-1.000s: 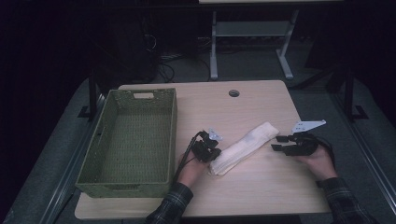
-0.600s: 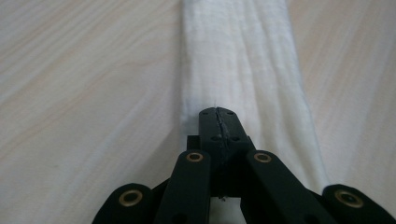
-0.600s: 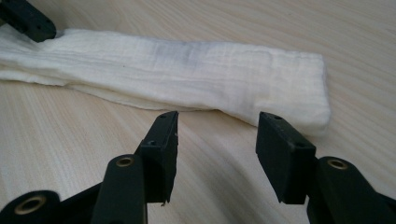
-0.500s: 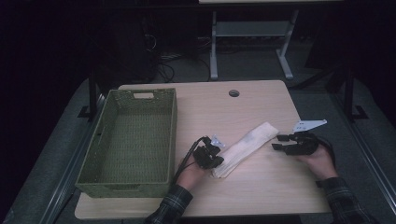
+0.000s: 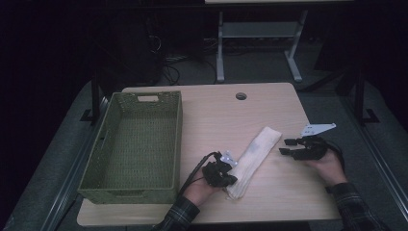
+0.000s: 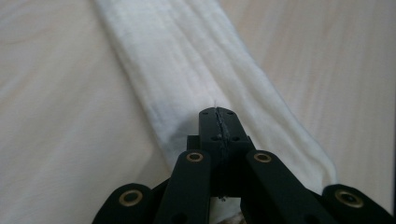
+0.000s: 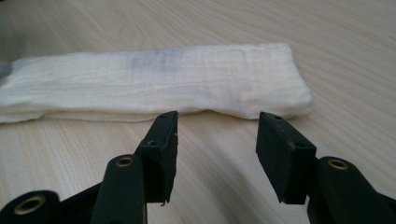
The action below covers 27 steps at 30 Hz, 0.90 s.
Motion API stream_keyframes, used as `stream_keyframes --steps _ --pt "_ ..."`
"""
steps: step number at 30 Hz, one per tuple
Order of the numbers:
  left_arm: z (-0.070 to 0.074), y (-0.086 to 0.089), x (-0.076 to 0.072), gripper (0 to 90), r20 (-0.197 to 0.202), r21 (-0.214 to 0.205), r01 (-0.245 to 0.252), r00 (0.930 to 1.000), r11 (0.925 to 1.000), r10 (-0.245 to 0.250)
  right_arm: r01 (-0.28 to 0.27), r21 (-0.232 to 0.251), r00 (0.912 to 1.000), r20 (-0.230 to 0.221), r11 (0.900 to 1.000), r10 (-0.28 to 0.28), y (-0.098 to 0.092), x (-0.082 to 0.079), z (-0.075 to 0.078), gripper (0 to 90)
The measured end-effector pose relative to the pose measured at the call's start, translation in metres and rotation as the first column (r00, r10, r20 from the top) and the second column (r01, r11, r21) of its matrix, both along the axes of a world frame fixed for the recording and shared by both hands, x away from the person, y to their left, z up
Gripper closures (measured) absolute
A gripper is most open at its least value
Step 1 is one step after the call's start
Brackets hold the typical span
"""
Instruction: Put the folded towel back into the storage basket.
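Since prior frame, left gripper [image 5: 230,174] has dragged the folded towel's [image 5: 254,156] near end toward table [image 5: 216,120] front, jaws clenched on it. Towel runs diagonally away; right gripper [image 5: 287,147], jaws apart & empty, sits beside far end.

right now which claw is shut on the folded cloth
The left claw: its jaws are pinched shut on the near end of the white cloth. The right claw stands open, short of the cloth's edge.
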State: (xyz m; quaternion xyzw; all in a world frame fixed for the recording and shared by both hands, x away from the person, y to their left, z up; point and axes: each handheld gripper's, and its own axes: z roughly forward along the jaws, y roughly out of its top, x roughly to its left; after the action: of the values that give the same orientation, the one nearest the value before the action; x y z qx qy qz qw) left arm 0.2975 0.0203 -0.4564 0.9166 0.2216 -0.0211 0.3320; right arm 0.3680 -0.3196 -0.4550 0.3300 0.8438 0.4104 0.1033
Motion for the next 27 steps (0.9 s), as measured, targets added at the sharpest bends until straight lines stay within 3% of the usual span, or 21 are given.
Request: stream_keyframes --steps 3,8,16,23,27 --pt "0.0 -0.008 -0.007 89.8 0.002 0.006 0.05 0.9988 0.9987 -0.05 -0.006 0.001 1.0 0.005 1.0 0.006 0.002 0.0 0.0 48.2" --pt "-0.001 -0.026 -0.016 89.7 0.001 -0.018 0.116 0.9932 0.9931 -0.116 -0.015 -0.005 0.9999 0.008 0.9999 0.015 0.005 0.0 0.0 48.1" --pt "-0.004 -0.053 -0.028 89.7 0.008 -0.039 0.219 0.9757 0.9749 -0.219 -0.022 -0.005 0.9995 0.021 0.9998 0.022 0.006 0.002 0.001 47.7" --pt "-0.002 -0.063 -0.025 89.7 0.017 -0.053 0.249 0.9685 0.967 -0.248 -0.025 -0.005 0.9994 0.025 0.9997 0.025 0.009 0.004 0.001 47.2" --pt "0.006 -0.057 -0.017 85.8 0.07 -0.071 0.244 0.9684 0.9671 -0.239 -0.03 0.005 0.9993 0.021 0.9995 0.03 0.01 0.005 0.002 46.8"
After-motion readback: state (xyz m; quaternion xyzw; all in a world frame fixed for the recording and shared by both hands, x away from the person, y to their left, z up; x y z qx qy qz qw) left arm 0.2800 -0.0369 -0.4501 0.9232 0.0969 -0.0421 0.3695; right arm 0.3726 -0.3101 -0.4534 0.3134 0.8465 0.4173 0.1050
